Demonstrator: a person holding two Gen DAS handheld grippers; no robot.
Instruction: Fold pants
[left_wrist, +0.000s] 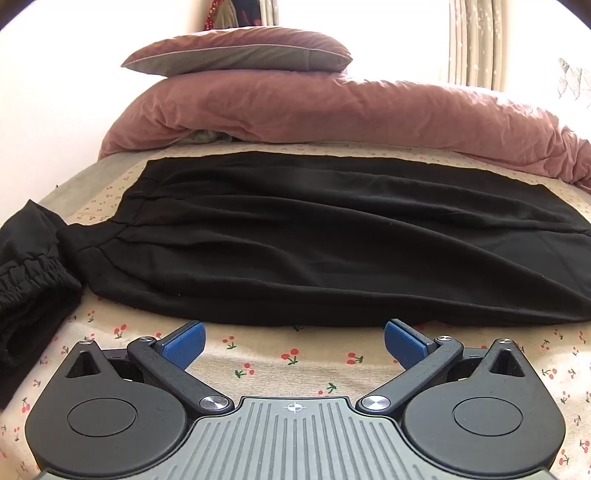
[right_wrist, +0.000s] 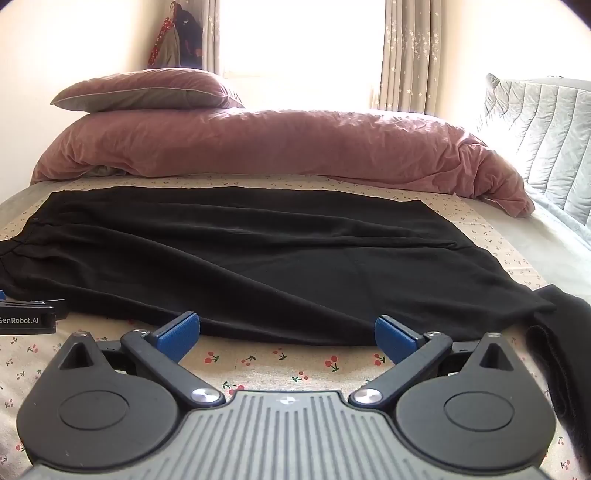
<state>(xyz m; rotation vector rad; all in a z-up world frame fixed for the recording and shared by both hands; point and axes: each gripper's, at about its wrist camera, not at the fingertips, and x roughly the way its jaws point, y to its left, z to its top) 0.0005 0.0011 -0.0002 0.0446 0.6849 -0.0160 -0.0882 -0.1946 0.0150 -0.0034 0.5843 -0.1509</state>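
Black pants (left_wrist: 314, 236) lie spread flat across the cherry-print bed sheet (left_wrist: 288, 358), long side running left to right. The elastic waistband end (left_wrist: 29, 273) is bunched at the left in the left wrist view. The pants also fill the middle of the right wrist view (right_wrist: 258, 258), with a black part (right_wrist: 565, 332) trailing off at the right edge. My left gripper (left_wrist: 294, 341) is open and empty, just short of the pants' near edge. My right gripper (right_wrist: 287, 334) is open and empty, its blue pads at the near edge of the cloth.
A rolled pink duvet (left_wrist: 332, 110) with a pink pillow (left_wrist: 240, 51) on top lies behind the pants. A grey quilted headboard (right_wrist: 546, 140) stands at the right. The left gripper's body (right_wrist: 26, 317) shows at the left edge of the right wrist view.
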